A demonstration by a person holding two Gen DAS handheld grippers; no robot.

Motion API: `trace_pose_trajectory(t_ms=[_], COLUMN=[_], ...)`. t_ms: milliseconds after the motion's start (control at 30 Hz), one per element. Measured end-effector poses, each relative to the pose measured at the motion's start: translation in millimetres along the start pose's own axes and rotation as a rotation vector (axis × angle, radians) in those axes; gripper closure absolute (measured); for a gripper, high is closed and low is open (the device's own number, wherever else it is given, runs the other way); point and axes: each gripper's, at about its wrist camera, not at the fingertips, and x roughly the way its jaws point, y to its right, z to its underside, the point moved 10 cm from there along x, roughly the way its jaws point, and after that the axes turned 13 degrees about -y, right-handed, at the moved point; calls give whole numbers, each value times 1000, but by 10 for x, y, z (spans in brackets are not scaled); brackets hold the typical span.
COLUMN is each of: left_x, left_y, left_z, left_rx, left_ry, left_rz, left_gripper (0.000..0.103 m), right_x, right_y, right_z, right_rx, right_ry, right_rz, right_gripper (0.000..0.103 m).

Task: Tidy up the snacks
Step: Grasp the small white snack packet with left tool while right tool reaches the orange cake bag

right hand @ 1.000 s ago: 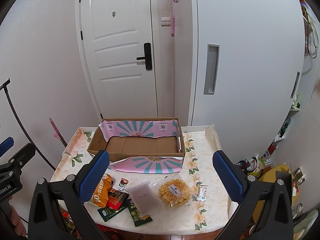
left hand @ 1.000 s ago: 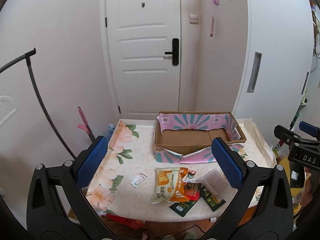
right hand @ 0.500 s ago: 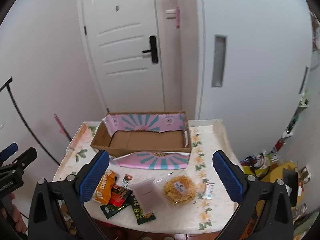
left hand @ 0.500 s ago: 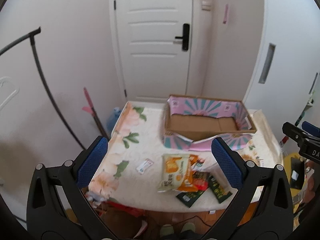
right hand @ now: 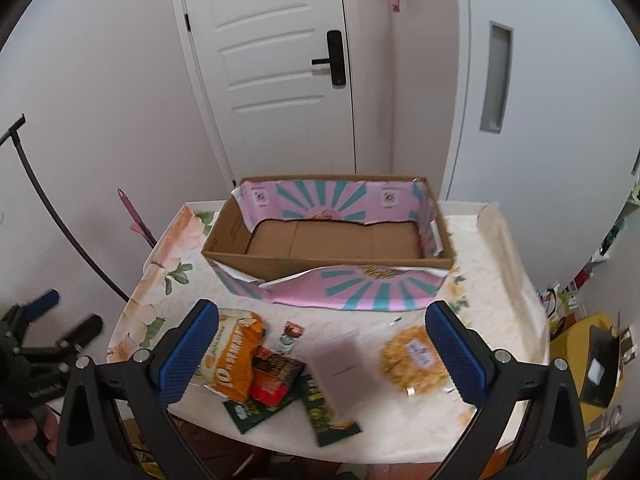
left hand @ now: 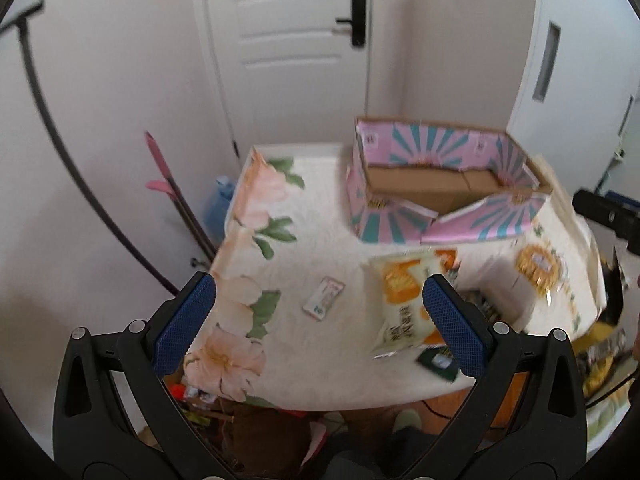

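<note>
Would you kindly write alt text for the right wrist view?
An open right gripper with blue-padded fingers hovers over snack packets on a floral-clothed table: an orange bag, green sachets, a round yellow waffle pack. Behind them stands an empty pink-and-teal cardboard box.

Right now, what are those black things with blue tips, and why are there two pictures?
They are two grabbing tools that a person holds, one in each hand. Each tool carries a camera looking along its fingers, so you get one picture per hand.

The left tool and the right tool are both open and hold nothing.

Below them is a flowery table. On it stands an empty cardboard box. In front of the box lie snacks: an orange bag, a round yellow snack and a small white packet.
</note>
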Motion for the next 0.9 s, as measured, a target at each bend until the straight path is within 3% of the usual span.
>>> trace_pose_trajectory(t_ms=[267,400,533,867,900], left_x=[789,1164,1407,1662,1679], left_y=[-169,-148,-55,163,174], left_z=[167,220,253,261,265], left_rx=[138,247,345,469,475], left_ry=[-137,-190,-206,-194,-194], left_rz=[80,110,141,199,201], left_gripper=[3,15,24,39,46], right_x=[515,767,1050,1428,1444], right_y=[-540,-728,-853,-943,-954], right_z=[109,186,276,428,432], right_rx=[62,94,132,183,185], right_ry=[-64,-98,-143,-188,-189], right_rz=[22,43,72,127,127], right_gripper=[0,0,0,0,0])
